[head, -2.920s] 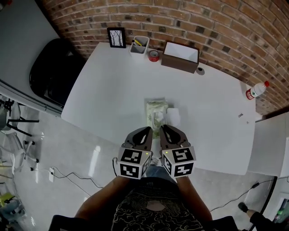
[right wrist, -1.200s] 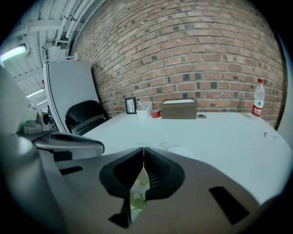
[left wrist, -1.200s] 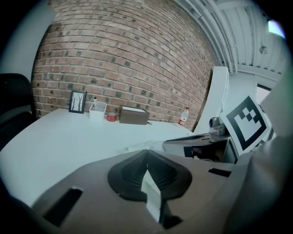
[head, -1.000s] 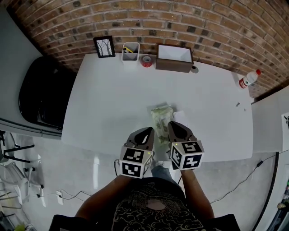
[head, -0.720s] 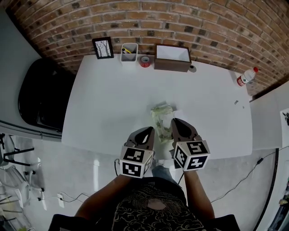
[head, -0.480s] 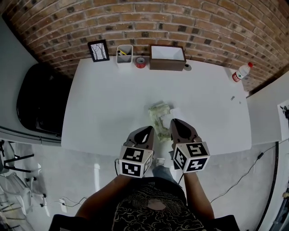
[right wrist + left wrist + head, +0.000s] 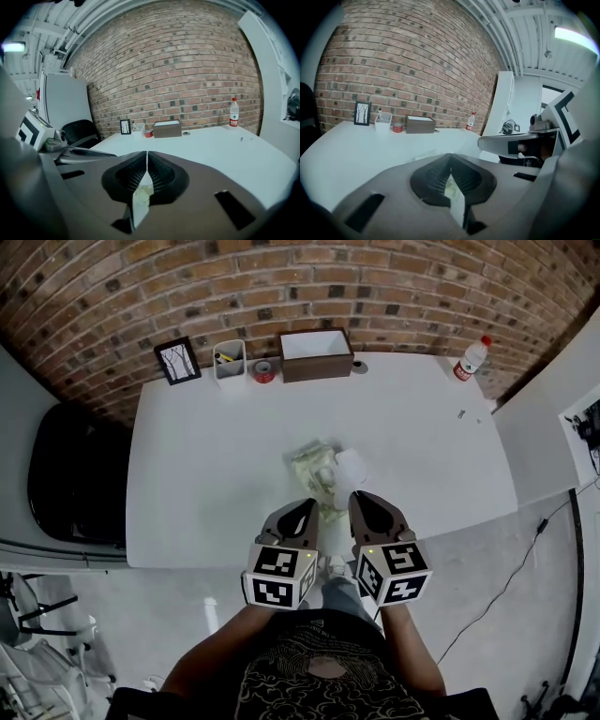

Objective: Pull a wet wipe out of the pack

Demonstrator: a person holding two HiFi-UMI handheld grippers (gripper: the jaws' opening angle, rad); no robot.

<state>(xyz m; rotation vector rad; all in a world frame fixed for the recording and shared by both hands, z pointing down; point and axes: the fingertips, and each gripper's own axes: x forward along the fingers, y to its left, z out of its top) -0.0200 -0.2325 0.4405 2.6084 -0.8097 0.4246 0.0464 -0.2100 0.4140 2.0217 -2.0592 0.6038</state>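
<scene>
The wet wipe pack point(image 7: 315, 472) is a soft, crinkly pale green pouch lying flat on the white table point(image 7: 206, 456), roughly mid-table and close to the near edge, long side pointing away and a bit tilted. Top looks rumpled. A white wipe point(image 7: 352, 466) lies flat just beside its right side, can't tell if they're touching

Smooth table point(image 7: 206, 474) — rough brick wall point(image 7: 375, 277)
</scene>
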